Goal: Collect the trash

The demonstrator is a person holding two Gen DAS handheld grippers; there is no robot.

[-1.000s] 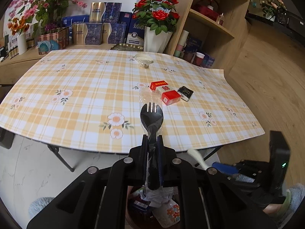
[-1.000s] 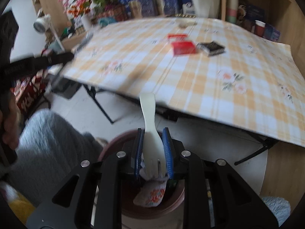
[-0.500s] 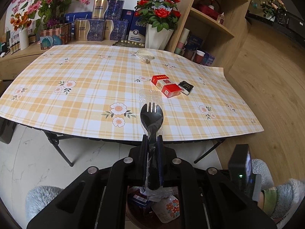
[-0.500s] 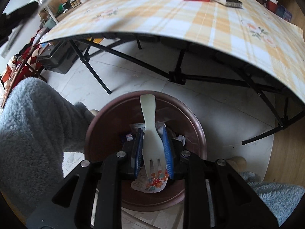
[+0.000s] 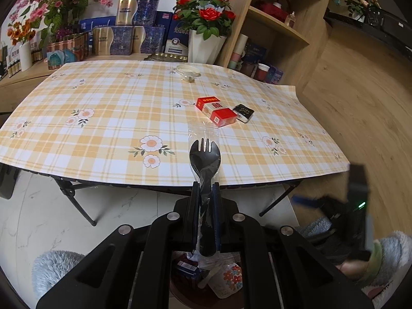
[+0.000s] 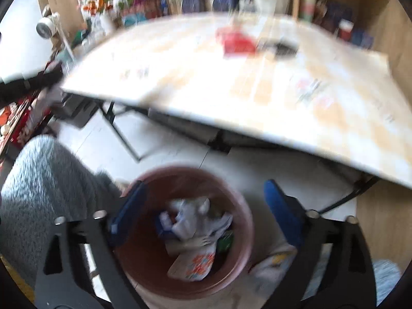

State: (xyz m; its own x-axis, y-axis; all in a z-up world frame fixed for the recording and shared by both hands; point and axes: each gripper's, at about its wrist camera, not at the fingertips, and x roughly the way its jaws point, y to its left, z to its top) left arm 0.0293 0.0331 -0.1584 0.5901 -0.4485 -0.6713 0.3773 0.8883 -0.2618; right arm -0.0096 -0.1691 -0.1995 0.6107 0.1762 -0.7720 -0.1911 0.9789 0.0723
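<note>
Left claw [image 5: 205, 193] pinches wrapped black spork [image 5: 205, 154], poised above trash bin [image 5: 185, 283] by table [image 5: 77, 118] edge. Judgement: centre over bin, then release. Right claw [image 6: 206, 206] has just been opening, now spread, nothing between; cream spork not distinguishable among bin's litter.

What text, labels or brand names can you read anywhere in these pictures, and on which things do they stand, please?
None can be read.
Red box: white label print, too small.
Black packet: gold marks, illegible.
Gift boxes behind the table: lettering too small.
Right wrist view: blurred throughout.
</note>
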